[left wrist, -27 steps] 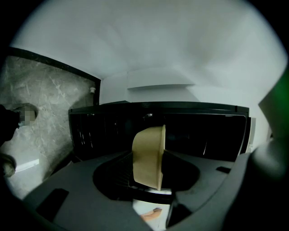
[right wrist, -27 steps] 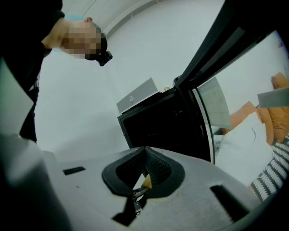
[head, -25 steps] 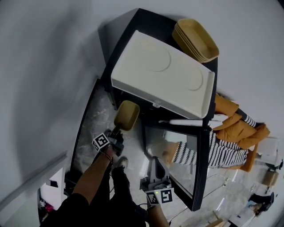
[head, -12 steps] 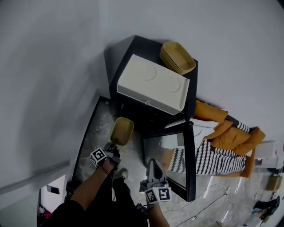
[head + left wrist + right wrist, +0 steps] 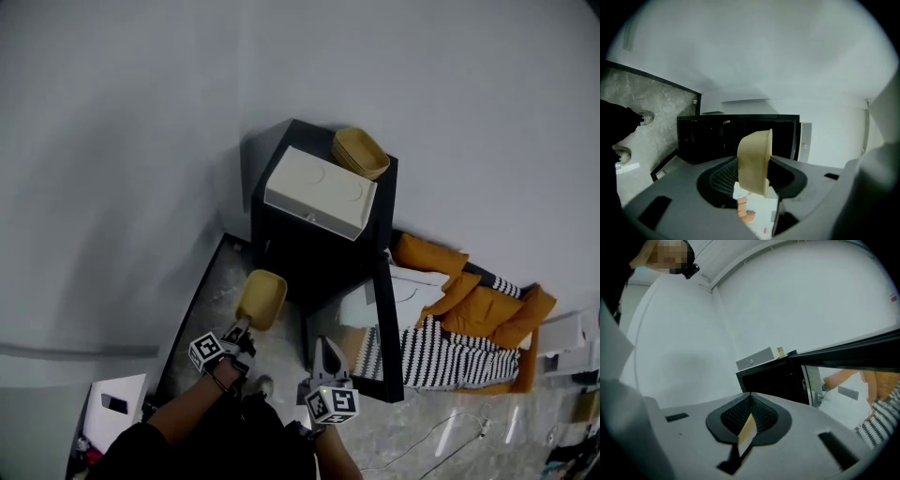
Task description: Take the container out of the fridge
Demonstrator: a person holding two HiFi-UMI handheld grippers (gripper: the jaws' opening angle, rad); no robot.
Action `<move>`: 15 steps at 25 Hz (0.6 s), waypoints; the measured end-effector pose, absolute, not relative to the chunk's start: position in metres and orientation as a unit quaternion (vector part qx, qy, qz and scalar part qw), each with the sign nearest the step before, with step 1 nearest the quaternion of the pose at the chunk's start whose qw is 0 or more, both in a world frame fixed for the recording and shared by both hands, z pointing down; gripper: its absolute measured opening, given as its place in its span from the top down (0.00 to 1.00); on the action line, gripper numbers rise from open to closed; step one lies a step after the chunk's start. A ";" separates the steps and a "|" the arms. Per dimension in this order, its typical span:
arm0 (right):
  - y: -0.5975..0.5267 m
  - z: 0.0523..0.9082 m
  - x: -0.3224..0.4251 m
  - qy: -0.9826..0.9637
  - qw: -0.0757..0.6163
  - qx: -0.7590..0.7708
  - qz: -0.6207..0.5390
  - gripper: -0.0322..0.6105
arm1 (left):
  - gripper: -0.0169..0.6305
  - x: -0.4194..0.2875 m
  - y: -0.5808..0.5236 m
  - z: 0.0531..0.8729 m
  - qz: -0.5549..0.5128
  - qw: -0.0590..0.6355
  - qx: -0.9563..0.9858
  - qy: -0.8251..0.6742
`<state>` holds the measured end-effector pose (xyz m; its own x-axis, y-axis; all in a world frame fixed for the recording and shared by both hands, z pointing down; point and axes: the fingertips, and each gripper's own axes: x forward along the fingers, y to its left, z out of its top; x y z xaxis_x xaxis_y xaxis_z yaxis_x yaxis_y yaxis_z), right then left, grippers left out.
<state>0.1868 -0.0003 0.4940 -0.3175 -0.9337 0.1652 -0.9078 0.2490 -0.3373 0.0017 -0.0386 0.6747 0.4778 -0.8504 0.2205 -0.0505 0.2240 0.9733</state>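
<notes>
Container: the shallow tan container (image 5: 261, 298) is pinched on edge between the left jaws, outside the black fridge (image 5: 323, 253), which stands ahead of the jaw tips.
Left gripper (image 5: 757, 178): clamped across the container's wall, one pad on each face.
Right gripper (image 5: 750, 417): jaws pressed together, carrying nothing identifiable.
Handling: it looks light, stiff and smooth, so it may swivel.
Hold: a deep bite over the rim should suit it best.
</notes>
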 end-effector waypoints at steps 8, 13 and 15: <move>0.022 0.463 0.170 0.803 0.028 -0.571 -0.170 0.95 | 0.70 -0.011 0.002 0.587 -0.331 0.651 0.557 -0.395; 0.024 0.440 0.160 0.798 0.027 -0.582 -0.152 0.95 | 0.70 -0.025 0.014 0.544 -0.330 0.662 0.543 -0.398; 0.025 0.434 0.154 0.795 0.024 -0.587 -0.152 0.95 | 0.70 -0.037 0.014 0.536 -0.322 0.658 0.544 -0.408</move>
